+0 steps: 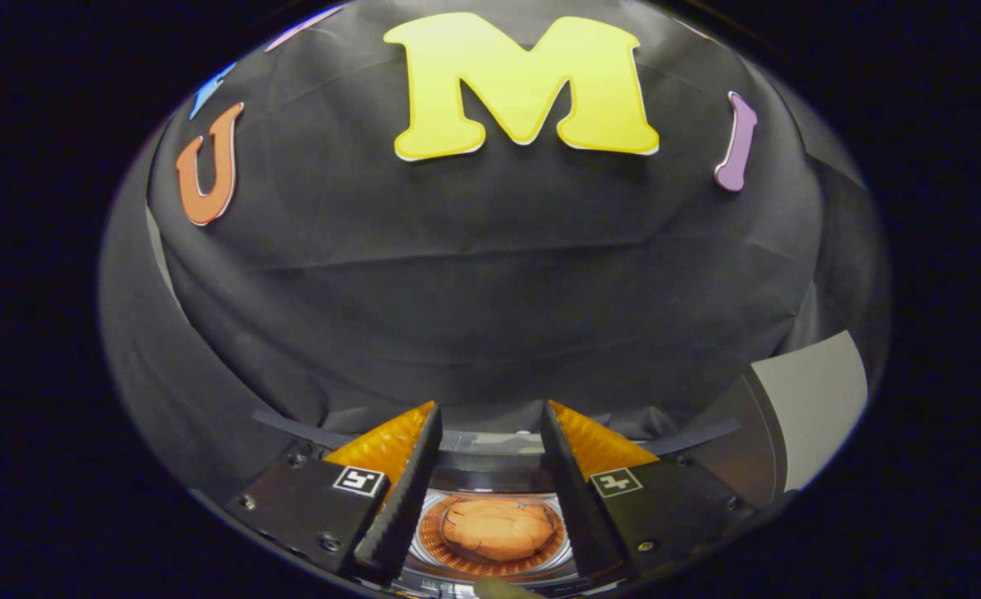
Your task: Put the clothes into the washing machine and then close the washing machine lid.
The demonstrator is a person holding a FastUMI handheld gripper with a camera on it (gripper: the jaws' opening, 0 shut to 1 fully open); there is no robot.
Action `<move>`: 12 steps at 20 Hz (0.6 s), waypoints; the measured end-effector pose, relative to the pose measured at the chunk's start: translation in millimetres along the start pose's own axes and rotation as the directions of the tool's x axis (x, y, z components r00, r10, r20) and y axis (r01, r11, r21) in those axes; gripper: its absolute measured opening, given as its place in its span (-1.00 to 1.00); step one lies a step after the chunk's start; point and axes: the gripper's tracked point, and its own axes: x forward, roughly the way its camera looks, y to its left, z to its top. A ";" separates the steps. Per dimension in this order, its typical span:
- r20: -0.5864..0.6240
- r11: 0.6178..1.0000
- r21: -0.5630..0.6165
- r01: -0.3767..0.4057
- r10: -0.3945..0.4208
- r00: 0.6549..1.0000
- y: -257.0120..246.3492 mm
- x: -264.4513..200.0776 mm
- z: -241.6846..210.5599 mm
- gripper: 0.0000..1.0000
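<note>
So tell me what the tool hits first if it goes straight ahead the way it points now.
Probably the black cloth wall beyond the open tool. Nothing shows in between, though depth is unclear. The orange clothes in the washer drum sit between the fingers but lower, likely off that line.

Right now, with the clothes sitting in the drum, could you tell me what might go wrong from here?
The tongs stand open above the orange clothes, gripping nothing. The bundle is heaped in the drum, so it could catch the lid on closing. The lid itself is hard to make out, so reaching for it may miss.

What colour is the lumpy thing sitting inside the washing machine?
Orange. The clothes lie in the drum, seen in the gripper view between the fingers of the open claw.
</note>
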 end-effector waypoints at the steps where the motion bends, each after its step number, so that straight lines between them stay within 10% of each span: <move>1: 0.007 1.000 -0.006 -0.002 0.002 1.000 -0.6 -4.5 -3.4 0.52; 12: 0.002 1.000 -0.015 -0.007 0.007 1.000 -0.2 -31.6 -33.6 0.52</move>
